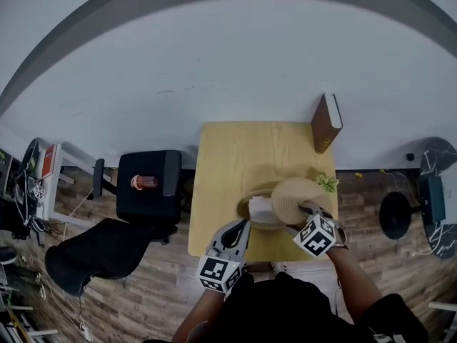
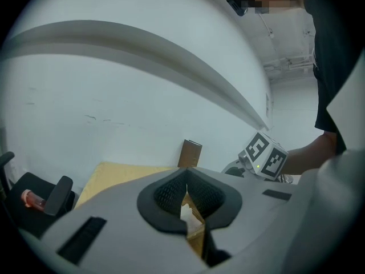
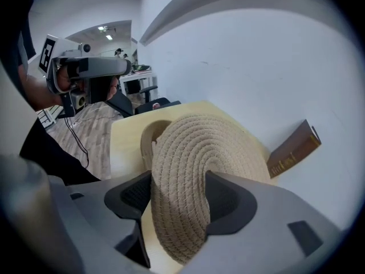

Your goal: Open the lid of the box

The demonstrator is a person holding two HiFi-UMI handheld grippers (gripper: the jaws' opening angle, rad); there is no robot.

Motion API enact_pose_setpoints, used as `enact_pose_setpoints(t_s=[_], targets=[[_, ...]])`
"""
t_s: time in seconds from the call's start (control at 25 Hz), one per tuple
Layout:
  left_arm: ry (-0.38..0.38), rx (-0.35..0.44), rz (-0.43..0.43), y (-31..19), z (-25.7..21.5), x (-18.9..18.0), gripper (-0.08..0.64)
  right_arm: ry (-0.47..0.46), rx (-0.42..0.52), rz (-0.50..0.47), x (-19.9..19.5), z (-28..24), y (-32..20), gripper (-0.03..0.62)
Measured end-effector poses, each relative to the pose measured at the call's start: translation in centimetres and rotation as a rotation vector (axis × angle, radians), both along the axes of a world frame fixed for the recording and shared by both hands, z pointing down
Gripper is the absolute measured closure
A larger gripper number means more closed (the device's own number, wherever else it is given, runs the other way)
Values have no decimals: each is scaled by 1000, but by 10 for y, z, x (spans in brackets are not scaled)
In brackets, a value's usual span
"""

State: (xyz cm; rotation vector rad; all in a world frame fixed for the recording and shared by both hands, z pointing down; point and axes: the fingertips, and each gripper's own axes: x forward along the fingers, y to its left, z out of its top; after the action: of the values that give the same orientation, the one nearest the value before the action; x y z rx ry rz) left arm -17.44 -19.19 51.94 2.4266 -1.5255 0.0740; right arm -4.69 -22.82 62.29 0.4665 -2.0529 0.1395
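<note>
A round woven box (image 1: 246, 200) stands near the front of the yellow table (image 1: 235, 156), with something white (image 1: 262, 209) inside it. Its coiled-rope lid (image 1: 296, 199) is lifted off and stands tilted on edge to the right of the box. My right gripper (image 1: 308, 214) is shut on that lid (image 3: 199, 164), one pad on each face, and the box (image 3: 148, 133) shows behind it. From the front left, my left gripper (image 1: 243, 227) reaches to the box, and its jaws (image 2: 185, 201) pinch the tan rim (image 2: 197, 238); a white scrap shows in the gap.
A brown book (image 1: 326, 122) leans upright at the table's far right corner against the white wall. A small green sprig (image 1: 328, 182) lies just right of the lid. Left of the table stands a black chair (image 1: 146, 191) with a red bottle (image 1: 145, 182) on it.
</note>
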Motion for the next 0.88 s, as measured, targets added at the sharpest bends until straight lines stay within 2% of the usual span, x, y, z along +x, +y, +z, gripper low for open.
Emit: enact_pose_setpoints(t_s=[0.2,0.44,0.76,0.88], targets=[[-4,1,89,-8,2,27,541,24,-3,137,44,4,-3,285],[4,-2,164,-15,-1,57,541,53,-33,252,83,17,2,285],[-5,-43,211,-9,13,69,541,72,-87,323,109,50,12,287],[-13,-53,205,-11,15,67,541,83,-110,326,109,64,15,287]])
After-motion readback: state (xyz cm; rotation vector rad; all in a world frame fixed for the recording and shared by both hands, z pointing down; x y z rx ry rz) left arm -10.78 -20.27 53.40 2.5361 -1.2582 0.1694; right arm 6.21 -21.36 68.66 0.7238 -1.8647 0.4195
